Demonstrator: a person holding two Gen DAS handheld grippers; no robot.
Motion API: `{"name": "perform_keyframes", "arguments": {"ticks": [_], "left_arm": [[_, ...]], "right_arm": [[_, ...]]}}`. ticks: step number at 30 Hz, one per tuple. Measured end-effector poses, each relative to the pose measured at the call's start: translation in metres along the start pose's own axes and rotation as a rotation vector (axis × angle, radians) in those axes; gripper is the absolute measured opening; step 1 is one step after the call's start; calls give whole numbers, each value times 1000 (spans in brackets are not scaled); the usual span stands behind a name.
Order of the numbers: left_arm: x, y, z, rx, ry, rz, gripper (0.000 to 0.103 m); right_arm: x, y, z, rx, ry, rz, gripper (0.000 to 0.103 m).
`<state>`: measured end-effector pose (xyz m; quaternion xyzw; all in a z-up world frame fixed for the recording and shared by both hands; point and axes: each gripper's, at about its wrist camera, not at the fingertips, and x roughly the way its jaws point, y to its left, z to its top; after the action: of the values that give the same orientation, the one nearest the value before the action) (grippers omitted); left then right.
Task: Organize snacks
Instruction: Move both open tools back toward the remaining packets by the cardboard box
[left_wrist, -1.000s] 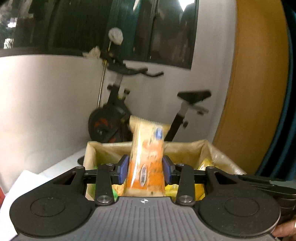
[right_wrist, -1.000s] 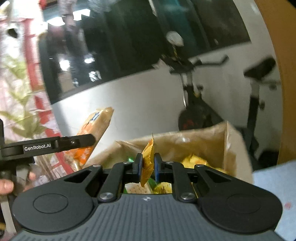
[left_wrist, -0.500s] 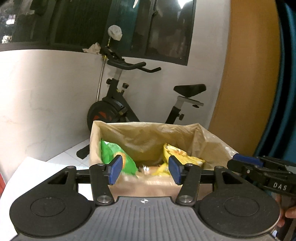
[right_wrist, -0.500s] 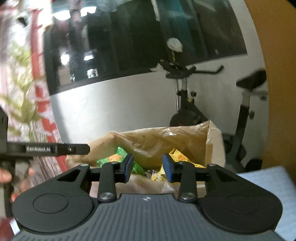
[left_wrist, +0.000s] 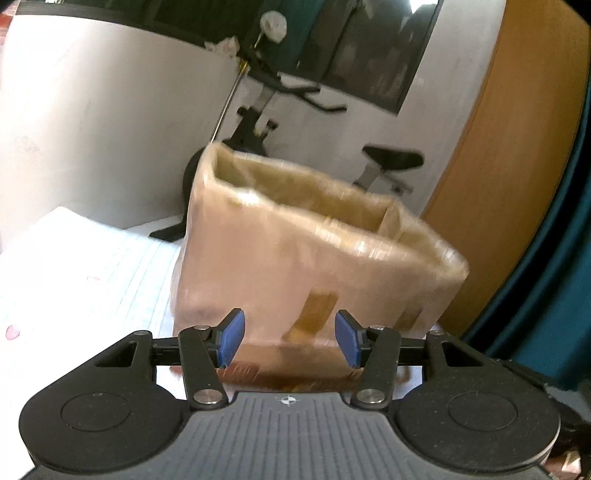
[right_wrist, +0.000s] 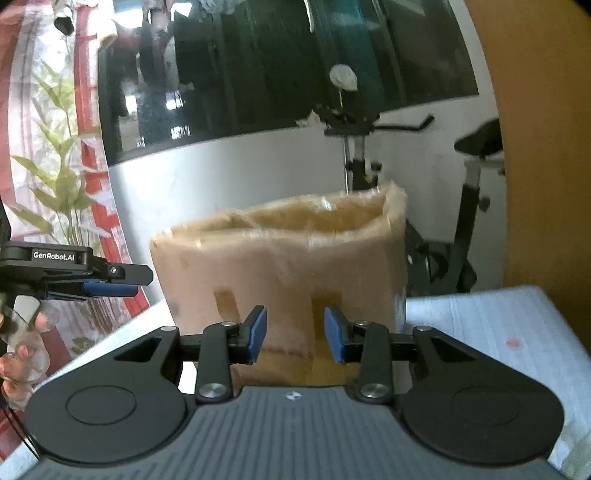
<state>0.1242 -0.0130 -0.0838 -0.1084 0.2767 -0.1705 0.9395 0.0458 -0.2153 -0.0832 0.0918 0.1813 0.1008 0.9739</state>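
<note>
A tan cardboard box (left_wrist: 314, 258) wrapped in clear tape stands on a white table (left_wrist: 92, 280). It also shows in the right wrist view (right_wrist: 288, 266). Both views look at its near side wall from low down, so its inside and the snacks are hidden. My left gripper (left_wrist: 290, 341) is open and empty, close in front of the box's lower wall. My right gripper (right_wrist: 295, 334) is open and empty, also low in front of the box. The left gripper's side (right_wrist: 92, 277) shows at the left of the right wrist view.
An exercise bike (right_wrist: 369, 147) stands behind the box against a white wall under a dark window. A wooden panel (left_wrist: 517, 166) and a teal curtain (left_wrist: 554, 295) are at the right. A red-patterned curtain (right_wrist: 55, 147) is at the left.
Both grippers let go of their snack packets over the box a second ago and opened. Since then both have dropped down and back, so the box's outer wall now fills the views.
</note>
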Motion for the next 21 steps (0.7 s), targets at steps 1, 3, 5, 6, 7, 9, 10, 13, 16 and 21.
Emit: {"name": "perform_keyframes", "arguments": {"ticks": [1,3,5,6,7,9,10,13,16,21], "left_arm": [[5,-2,-3,13,12,7,57],[15,-3,-11,24,34,14,57],[24,-7,-19,22,53,25,58],[31,-11,-24,29,68,24,59],[38,-14,-29,41,84,22,60],[51,-22,-43,62,120,33,61],[60,-25,-47,67,141,34,61],[83,-32,-58,82,191,29,61],[107,-39,-64,111,229,57,61],[134,-45,-74,120,295,96,61]], "right_arm": [[1,-3,-5,4,11,-4,38],[6,-10,-15,25,39,-15,38],[13,-17,-26,32,76,-26,38],[17,-20,-31,26,92,-34,38],[22,-23,-36,12,113,-44,38],[32,-27,-47,-18,151,-63,38],[38,-29,-53,-33,170,-69,38],[52,-35,-67,-65,214,-92,38],[60,-37,-78,-97,242,-103,38],[68,-37,-89,-113,269,-108,38]]}}
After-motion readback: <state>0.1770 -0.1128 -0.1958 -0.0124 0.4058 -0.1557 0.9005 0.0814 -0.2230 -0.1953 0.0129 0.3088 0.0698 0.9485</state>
